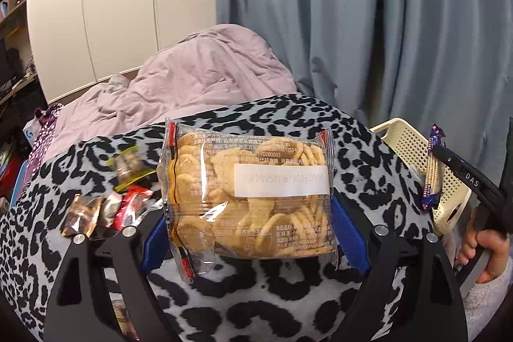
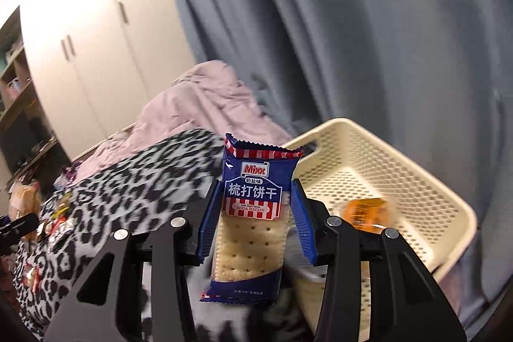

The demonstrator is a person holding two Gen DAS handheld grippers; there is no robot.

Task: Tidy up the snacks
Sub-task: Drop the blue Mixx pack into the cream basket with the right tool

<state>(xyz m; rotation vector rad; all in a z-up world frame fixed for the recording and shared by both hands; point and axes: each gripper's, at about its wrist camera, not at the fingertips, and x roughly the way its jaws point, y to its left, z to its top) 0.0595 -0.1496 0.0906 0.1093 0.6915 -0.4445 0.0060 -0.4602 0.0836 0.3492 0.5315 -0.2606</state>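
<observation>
My way into the cream basket [image 2: 426, 178] is open from above; only an orange packet [image 2: 365, 210] occupies its floor. To the left, loose wrappers [image 1: 105, 201] clutter the leopard blanket [image 1: 288, 287] (bare nearer me). Behind, a heaped pink duvet [image 1: 198, 76] and grey curtain [image 1: 384, 21] block passage.

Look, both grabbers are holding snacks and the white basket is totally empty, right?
Not quite. The left gripper holds the clear cookie bag, the right gripper the blue soda biscuit pack, but the basket isn't empty: the right wrist view shows an orange-wrapped snack inside.
</observation>
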